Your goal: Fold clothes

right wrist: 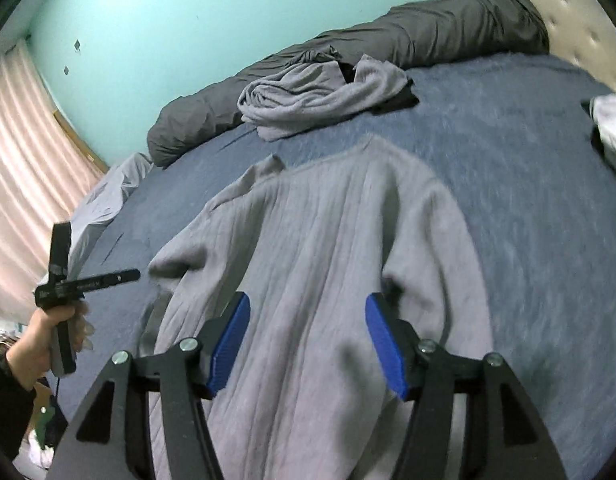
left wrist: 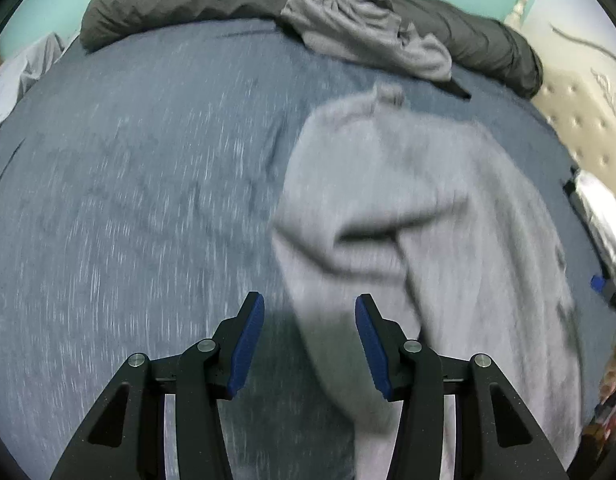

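Note:
A light grey sweatshirt [right wrist: 320,248] lies spread on the blue bed cover [right wrist: 528,208], one sleeve folded across its body. It also shows in the left wrist view [left wrist: 420,216], blurred, at the right. My left gripper [left wrist: 310,308] is open and empty, above the sweatshirt's left edge; it appears at the left of the right wrist view [right wrist: 137,274], held in a hand. My right gripper [right wrist: 308,308] is open and empty above the middle of the sweatshirt.
A second grey garment [right wrist: 320,94] lies crumpled at the far side of the bed, against a rolled dark grey duvet [right wrist: 428,36]. A tufted cream headboard [left wrist: 580,120] is at the right. A white folded item [right wrist: 612,128] lies at the bed's right edge. A curtain [right wrist: 15,152] hangs at the left.

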`<act>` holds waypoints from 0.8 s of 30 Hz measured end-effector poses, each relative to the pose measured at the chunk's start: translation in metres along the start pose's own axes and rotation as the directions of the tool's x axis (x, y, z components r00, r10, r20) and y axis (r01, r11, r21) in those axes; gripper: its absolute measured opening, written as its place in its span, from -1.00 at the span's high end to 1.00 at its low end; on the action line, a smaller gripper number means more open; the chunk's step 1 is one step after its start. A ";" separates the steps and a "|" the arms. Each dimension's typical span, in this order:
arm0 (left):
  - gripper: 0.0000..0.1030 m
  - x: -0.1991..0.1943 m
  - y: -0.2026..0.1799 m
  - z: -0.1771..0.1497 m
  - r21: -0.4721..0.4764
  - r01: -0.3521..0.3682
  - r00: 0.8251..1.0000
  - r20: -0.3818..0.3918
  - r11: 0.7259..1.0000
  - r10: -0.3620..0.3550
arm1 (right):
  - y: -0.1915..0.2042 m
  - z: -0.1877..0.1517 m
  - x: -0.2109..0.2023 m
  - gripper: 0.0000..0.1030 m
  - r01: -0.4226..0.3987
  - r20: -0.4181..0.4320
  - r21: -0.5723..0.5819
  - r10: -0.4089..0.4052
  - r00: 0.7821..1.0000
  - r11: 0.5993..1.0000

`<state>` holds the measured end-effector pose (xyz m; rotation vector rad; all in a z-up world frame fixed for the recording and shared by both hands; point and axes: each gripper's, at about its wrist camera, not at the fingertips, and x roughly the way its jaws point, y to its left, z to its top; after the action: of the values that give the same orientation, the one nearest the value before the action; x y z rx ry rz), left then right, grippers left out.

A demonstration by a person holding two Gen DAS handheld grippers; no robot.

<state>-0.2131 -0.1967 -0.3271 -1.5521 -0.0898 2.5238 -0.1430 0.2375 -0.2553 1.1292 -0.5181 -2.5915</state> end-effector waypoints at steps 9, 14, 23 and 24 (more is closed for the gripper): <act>0.01 0.028 0.001 -0.047 -0.107 0.064 0.996 -0.055 0.992 -0.070 | -0.012 -0.037 -0.008 -0.19 -0.025 0.036 0.091 0.021 0.999 0.996; 0.02 0.035 -0.006 -0.062 -0.130 0.099 0.993 -0.056 0.986 -0.107 | -0.024 -0.041 -0.005 -0.19 -0.026 0.058 0.129 0.019 0.998 0.991; 0.95 0.031 -0.033 -0.061 -0.064 0.106 0.991 -0.073 0.992 -0.110 | -0.034 -0.044 0.003 -0.19 0.040 0.074 0.110 -0.049 0.996 0.993; 0.95 0.026 -0.033 -0.059 -0.057 0.100 0.992 -0.066 0.993 -0.104 | -0.036 -0.044 0.002 -0.19 0.040 0.078 0.109 -0.048 0.996 0.993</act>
<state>-0.1679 -0.1618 -0.3717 -1.6093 -0.2241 2.4066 -0.1149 0.2595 -0.2997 1.0840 -0.6643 -2.6848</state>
